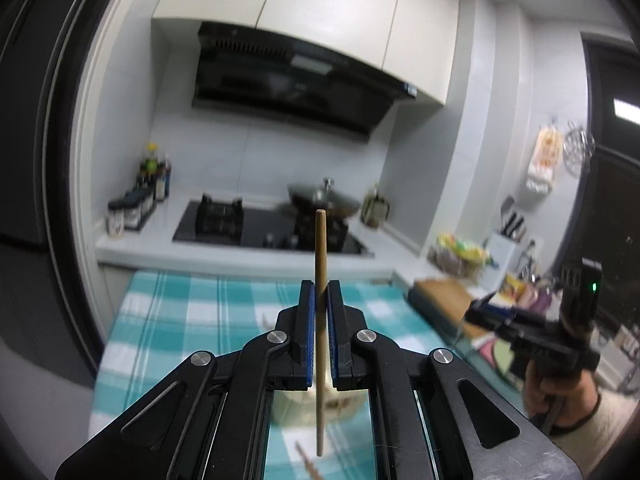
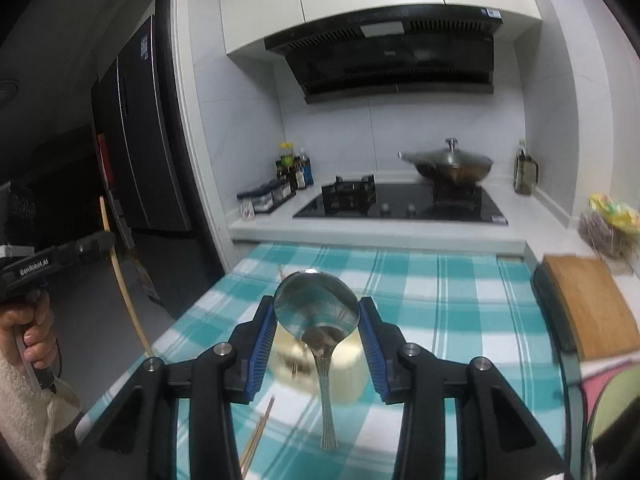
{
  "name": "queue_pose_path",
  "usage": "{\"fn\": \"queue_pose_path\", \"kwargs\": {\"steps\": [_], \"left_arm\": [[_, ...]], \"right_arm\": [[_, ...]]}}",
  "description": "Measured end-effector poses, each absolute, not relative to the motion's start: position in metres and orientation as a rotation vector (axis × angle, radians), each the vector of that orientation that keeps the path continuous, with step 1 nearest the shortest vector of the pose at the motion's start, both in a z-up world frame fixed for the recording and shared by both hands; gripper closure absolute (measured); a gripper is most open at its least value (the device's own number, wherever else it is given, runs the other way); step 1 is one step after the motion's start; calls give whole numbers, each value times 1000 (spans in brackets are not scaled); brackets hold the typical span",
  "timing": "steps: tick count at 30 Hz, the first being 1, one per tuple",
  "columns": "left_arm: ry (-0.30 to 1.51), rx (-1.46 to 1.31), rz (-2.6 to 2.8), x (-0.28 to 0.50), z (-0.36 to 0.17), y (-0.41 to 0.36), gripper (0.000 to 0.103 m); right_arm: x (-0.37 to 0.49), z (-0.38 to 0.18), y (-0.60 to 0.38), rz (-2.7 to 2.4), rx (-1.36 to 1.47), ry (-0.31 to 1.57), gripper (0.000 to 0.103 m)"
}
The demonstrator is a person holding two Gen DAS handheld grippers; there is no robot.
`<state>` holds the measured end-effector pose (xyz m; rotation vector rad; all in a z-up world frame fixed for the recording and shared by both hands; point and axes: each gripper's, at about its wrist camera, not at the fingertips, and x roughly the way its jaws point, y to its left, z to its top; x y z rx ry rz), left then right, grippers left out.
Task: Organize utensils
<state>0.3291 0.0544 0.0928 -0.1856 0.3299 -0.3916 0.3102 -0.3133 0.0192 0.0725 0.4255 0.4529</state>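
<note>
The left gripper (image 1: 320, 300) pinches a wooden chopstick (image 1: 320, 264) that stands nearly upright between its pressed-together blue pads, one end well above the jaws and the other hanging below them. The right gripper (image 2: 317, 312) clamps the bowl of a metal spoon (image 2: 316, 304) from both sides, the handle dangling straight down over the checked cloth (image 2: 460, 292) on the desk.

Both utensils hang above a pale round cup (image 2: 344, 368) standing on the cloth. To do this step well, each tip should be lined up over the cup's mouth before lowering, one utensil at a time so the two grippers do not crowd each other, and each released only once the lower end is inside the rim.

The cup is blurred and partly hidden by the spoon; it may already hold a few sticks, but I cannot tell for certain. More chopsticks (image 2: 258, 436) lie loose on the cloth beside it.
</note>
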Motion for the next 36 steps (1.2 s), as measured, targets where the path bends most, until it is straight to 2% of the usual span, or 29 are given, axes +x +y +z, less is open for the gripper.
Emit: {"fn": "queue_pose_path", "kwargs": {"steps": [3,7,16,17,19,21,24,26,28,33,35,36], "left_arm": [[263,-199,-349,363,100,37,99],[280,-182,-311,410,69,13,99],[604,-167,-278,476,-58,-13,98],[627,-165,-267,478,-67,-15,96],[674,-186,-268,476,-77,-12,83],[698,-218,-299,458,-80,-2,58],[725,-166,-302,412,-88,13,36],[774,-124,-304,378,-106,27,31],[842,-100,-294,344,-136,39,30],[959,-76,-186,286,-204,56,30],[960,-92,-159,275,-215,56,30],[923,-71,-140,269,-214,53,26]], "right_arm": [[335,36,-298,445,58,353,61],[365,26,-277,433,13,302,61],[441,-87,-252,418,3,660,61],[447,-96,-252,415,16,691,61],[452,-104,-256,412,65,716,60],[449,-98,-268,398,127,714,59],[422,-90,-292,416,160,687,54],[390,-93,-306,412,113,672,51],[352,-110,-321,377,54,669,46],[275,-191,-350,260,3,787,45],[252,-222,-356,208,-8,851,45],[244,-232,-357,181,-21,867,45]]}}
